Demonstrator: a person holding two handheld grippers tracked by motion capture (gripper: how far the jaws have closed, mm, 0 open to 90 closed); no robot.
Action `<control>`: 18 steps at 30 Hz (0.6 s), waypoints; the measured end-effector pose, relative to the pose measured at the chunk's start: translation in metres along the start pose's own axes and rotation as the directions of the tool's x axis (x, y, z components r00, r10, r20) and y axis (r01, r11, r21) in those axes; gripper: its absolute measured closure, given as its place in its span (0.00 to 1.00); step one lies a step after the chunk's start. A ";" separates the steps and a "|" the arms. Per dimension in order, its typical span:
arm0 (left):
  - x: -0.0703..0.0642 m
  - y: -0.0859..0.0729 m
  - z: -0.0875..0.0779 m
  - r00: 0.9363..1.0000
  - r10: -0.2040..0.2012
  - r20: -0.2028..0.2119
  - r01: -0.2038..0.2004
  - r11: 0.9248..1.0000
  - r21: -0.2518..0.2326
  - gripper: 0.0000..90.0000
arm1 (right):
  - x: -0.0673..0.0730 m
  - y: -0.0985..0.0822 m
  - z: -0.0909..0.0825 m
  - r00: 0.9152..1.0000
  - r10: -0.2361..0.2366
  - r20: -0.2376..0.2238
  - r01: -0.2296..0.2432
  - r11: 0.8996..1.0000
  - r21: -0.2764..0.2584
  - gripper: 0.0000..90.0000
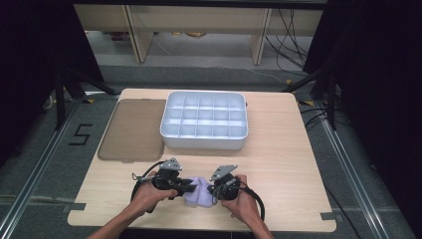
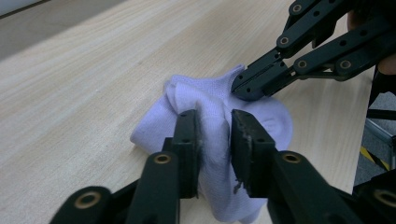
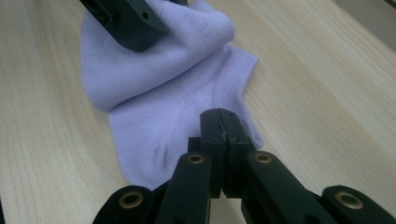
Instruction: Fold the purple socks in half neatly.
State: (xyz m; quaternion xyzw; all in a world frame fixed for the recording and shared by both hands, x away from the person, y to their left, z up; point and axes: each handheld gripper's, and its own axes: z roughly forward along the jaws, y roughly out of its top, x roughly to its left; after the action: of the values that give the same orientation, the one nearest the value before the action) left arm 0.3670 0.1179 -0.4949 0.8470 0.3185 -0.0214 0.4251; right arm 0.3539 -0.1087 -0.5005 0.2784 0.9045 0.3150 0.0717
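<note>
Claws (image 1: 200, 188) half-burying crumpled lilac sock (image 1: 198, 191)

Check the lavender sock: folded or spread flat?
Folded: the sock is bunched in layers, pinched by the left gripper and right gripper.

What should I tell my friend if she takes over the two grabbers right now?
Left gripper: shut on a bunched fold of the light purple sock.
Right gripper: jaws closed, tip on the sock's edge; whether it pinches cloth is hard to tell.
The sock lies crumpled on the table near its front edge, between both hands.
The white divided tray sits behind it, compartments looking empty; a brown lid lies flat on its left.
Done: sock grabbed.
Left, probably: fold it and put it in a compartment.
</note>
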 end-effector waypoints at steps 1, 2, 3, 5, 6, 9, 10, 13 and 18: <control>0.000 0.000 0.000 1.000 0.000 0.000 0.000 1.000 0.000 0.72 | 0.000 0.000 0.000 1.000 0.006 0.010 -0.006 1.000 -0.007 0.99; -0.001 0.000 0.000 1.000 0.001 -0.001 -0.001 1.000 0.002 0.72 | 0.000 0.000 -0.001 1.000 0.001 -0.003 -0.001 1.000 -0.009 0.99; -0.002 0.000 0.000 1.000 0.007 -0.003 -0.007 1.000 0.003 0.72 | 0.000 0.000 -0.001 1.000 0.001 -0.003 -0.001 1.000 -0.009 0.99; -0.003 0.001 -0.001 1.000 0.003 -0.010 -0.003 1.000 -0.004 0.66 | 0.000 0.001 -0.004 1.000 -0.005 -0.011 0.005 1.000 -0.015 0.99; -0.002 0.002 -0.003 1.000 0.004 0.006 -0.004 1.000 -0.003 0.64 | 0.000 0.001 -0.006 1.000 -0.002 -0.013 0.002 1.000 -0.017 0.99; -0.003 0.002 -0.010 1.000 -0.015 0.012 0.015 1.000 -0.027 0.57 | -0.002 -0.001 -0.008 1.000 0.005 -0.008 -0.005 1.000 -0.015 0.99; -0.003 0.002 -0.010 1.000 -0.015 0.012 0.015 1.000 -0.027 0.57 | -0.002 -0.001 -0.008 1.000 0.005 -0.008 -0.005 1.000 -0.015 0.99; -0.001 0.003 -0.017 0.999 -0.029 0.025 0.030 0.998 -0.048 0.58 | -0.001 -0.003 -0.004 1.000 0.016 -0.006 -0.016 1.000 -0.014 0.99; -0.003 0.001 -0.019 0.999 -0.022 0.047 0.024 0.999 -0.044 0.58 | 0.000 -0.003 -0.003 1.000 0.011 -0.001 -0.011 1.000 -0.010 0.99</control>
State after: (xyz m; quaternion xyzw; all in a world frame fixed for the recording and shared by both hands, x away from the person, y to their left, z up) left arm 0.3609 0.1296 -0.4808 0.8329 0.3188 -0.0390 0.4508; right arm 0.3520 -0.1124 -0.4994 0.2830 0.9014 0.3200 0.0708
